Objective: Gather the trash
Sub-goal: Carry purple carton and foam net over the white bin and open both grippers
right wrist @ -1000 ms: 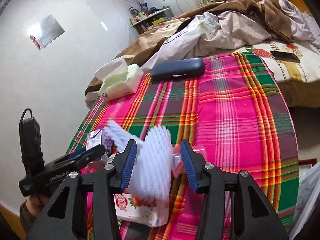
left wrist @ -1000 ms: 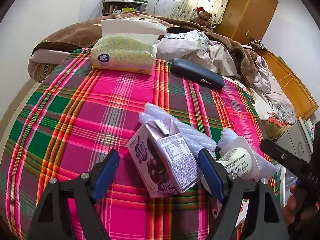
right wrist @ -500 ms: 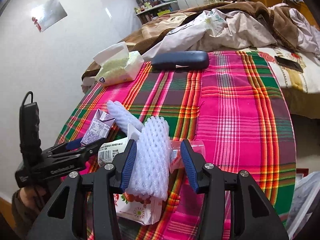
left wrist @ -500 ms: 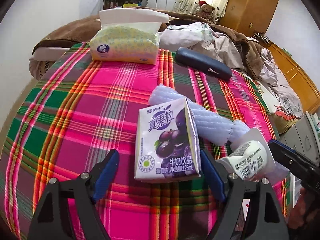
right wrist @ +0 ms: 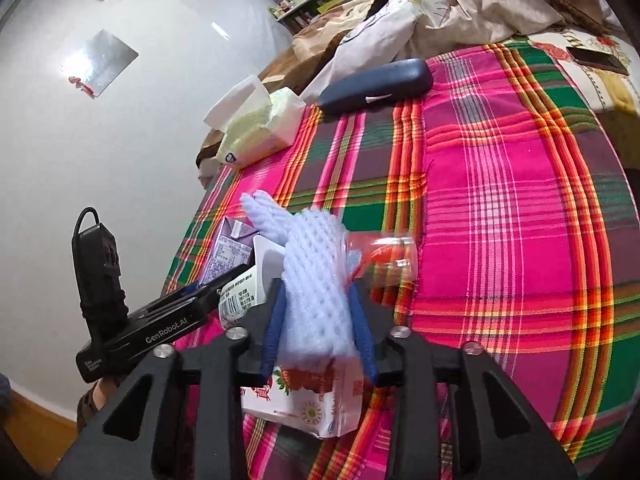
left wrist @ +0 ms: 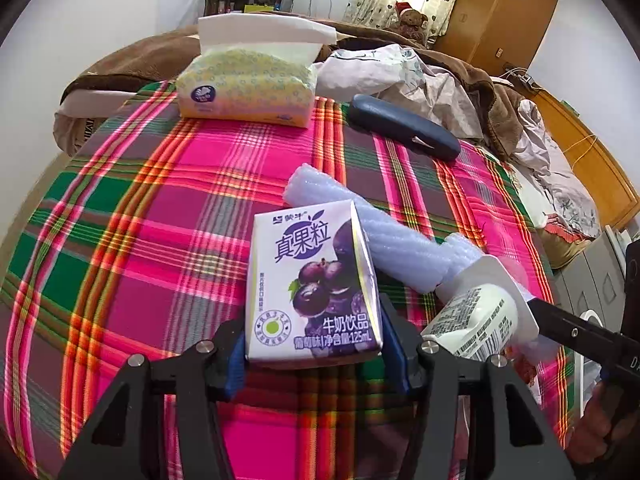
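**Two claws closing on trash on the plaid bedspread**

I use the purple milk carton (left wrist: 314, 280) as my landmark. It stands upright on the pink, green and orange plaid bedspread (left wrist: 160, 208), right in front of my left claw (left wrist: 314, 354). My left claw's blue pads sit against both lower sides of the carton, and its jaws are closing on it.

Far behind the carton and a little left, a yellow tissue pack (left wrist: 246, 88) sits at the far edge of the plaid. Behind the carton and to its right lies a dark blue case (left wrist: 404, 126), flat on the cloth. Just behind the carton, touching its far right edge, a pale foam tube (left wrist: 384, 236) lies slanting to the right. Just right of the carton, a small white bottle (left wrist: 474, 320) with printed text lies on its side.

Further right is my right claw (right wrist: 318, 324). Its jaws are closing too, narrow, with a white foam net sleeve (right wrist: 316, 276) pinched between the blue pads. A clear plastic wrapper with red print (right wrist: 382, 254) lies just right of the sleeve; I cannot tell whether they touch. Below the sleeve, near the claw's base, lies a strawberry-printed carton (right wrist: 304, 404). From this side, the purple carton shows at the left, beyond the white bottle.
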`<control>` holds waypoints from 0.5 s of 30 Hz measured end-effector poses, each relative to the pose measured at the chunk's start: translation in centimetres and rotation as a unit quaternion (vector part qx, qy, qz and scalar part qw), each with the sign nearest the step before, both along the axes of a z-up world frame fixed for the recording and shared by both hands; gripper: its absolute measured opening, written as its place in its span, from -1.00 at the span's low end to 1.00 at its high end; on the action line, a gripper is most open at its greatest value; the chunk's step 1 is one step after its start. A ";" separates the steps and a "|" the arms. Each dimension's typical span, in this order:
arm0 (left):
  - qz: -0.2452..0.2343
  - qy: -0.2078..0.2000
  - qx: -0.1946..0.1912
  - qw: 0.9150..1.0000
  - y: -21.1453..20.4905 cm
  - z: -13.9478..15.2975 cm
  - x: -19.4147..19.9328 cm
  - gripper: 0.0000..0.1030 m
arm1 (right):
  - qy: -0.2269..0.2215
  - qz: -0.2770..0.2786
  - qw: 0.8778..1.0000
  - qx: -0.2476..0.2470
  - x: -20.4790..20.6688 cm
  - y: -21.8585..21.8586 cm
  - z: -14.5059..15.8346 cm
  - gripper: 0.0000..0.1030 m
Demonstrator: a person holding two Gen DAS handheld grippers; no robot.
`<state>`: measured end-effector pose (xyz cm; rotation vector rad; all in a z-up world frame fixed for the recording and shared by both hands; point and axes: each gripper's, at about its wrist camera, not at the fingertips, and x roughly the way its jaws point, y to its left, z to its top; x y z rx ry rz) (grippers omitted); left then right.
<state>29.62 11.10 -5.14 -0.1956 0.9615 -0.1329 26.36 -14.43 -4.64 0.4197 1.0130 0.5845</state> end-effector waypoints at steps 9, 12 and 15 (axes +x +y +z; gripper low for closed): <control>0.008 -0.013 0.002 1.000 0.6 0.9 -1.8 0.11 | -0.023 -0.004 1.000 -0.016 -1.1 0.1 0.9 -0.53; 0.013 -0.016 0.000 1.000 1.0 1.1 -2.8 0.11 | -0.027 -0.009 1.000 -0.008 -1.5 -0.4 1.0 -0.53; 0.012 -0.021 -0.002 1.000 0.9 1.5 -3.9 0.11 | -0.031 -0.014 0.999 0.001 -2.2 -0.9 1.1 -0.53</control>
